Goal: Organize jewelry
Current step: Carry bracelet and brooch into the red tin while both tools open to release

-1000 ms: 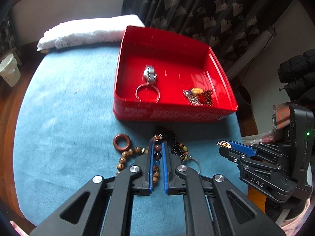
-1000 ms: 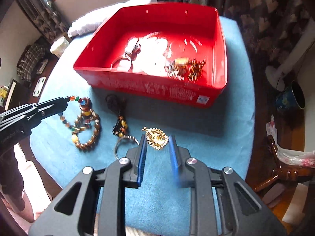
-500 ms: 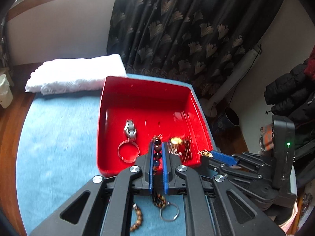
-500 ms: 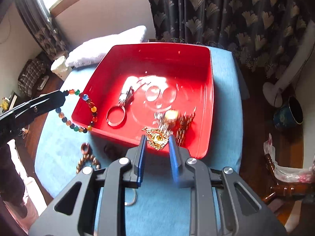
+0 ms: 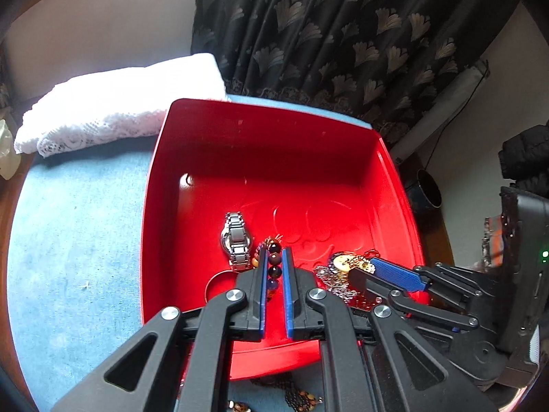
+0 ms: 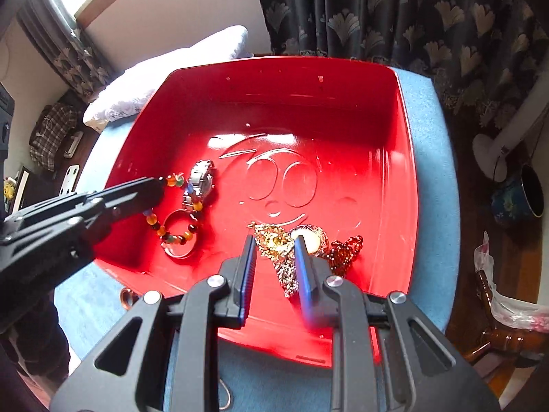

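Note:
A red tin tray (image 5: 260, 127) (image 6: 408, 178) lies on the blue cloth. In it are a steel watch (image 5: 235, 240) (image 6: 202, 178), a metal bangle (image 6: 178, 237) and a heap of gold and brown chains (image 6: 339, 250). My left gripper (image 5: 273, 257) (image 6: 159, 185) is shut on a multicoloured bead bracelet (image 6: 171, 235), which hangs over the watch and bangle. My right gripper (image 6: 276, 245) (image 5: 363, 267) is shut on a gold necklace (image 6: 271, 240), low over the heap at the tray's near right.
A folded white lace cloth (image 5: 120, 103) lies behind the tray's left corner. Near the tray's front wall a wooden ring (image 6: 127, 297), dark beads (image 5: 298, 395) and a key ring (image 6: 224, 398) stay on the blue cloth (image 5: 68, 240). Dark curtain behind; fan and pot on the floor at right.
Both grippers travelled from over the blue cloth to over the red tray, carrying the bead bracelet and the gold necklace. The bracelet now hangs inside the tray.

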Tool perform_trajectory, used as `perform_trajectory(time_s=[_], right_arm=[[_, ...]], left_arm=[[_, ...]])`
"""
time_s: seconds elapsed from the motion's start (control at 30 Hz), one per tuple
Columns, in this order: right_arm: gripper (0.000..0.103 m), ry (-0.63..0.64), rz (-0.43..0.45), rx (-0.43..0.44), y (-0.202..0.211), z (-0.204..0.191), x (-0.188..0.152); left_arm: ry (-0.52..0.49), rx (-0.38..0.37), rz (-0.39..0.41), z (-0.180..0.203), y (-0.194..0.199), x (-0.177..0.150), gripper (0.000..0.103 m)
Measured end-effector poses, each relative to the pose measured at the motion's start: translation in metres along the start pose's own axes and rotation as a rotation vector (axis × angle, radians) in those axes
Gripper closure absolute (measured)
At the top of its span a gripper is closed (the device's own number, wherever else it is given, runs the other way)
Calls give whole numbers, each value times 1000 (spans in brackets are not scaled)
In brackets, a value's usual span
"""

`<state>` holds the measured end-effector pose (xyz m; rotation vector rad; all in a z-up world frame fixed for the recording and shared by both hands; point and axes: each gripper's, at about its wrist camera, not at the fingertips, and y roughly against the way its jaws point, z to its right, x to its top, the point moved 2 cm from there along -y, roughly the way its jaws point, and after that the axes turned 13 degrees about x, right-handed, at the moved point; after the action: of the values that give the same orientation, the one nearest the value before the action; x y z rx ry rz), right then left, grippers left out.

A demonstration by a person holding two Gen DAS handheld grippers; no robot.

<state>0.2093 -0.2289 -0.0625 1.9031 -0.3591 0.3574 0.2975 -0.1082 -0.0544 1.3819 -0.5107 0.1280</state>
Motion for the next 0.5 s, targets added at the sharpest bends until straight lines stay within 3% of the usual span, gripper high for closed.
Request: perform_trajectory(time_s=[0.13,0.33,0.5], right_arm=[[80,-1,-7,-14,-4,3,1],[75,-9,19,-21,2,5,1],[75,-20,62,-24,22,5,-6]], left_arm=[[4,7,-26,0,-10,3,95],[15,5,-36,-3,-11,0,85],[14,36,-5,-13,6,-10,63]])
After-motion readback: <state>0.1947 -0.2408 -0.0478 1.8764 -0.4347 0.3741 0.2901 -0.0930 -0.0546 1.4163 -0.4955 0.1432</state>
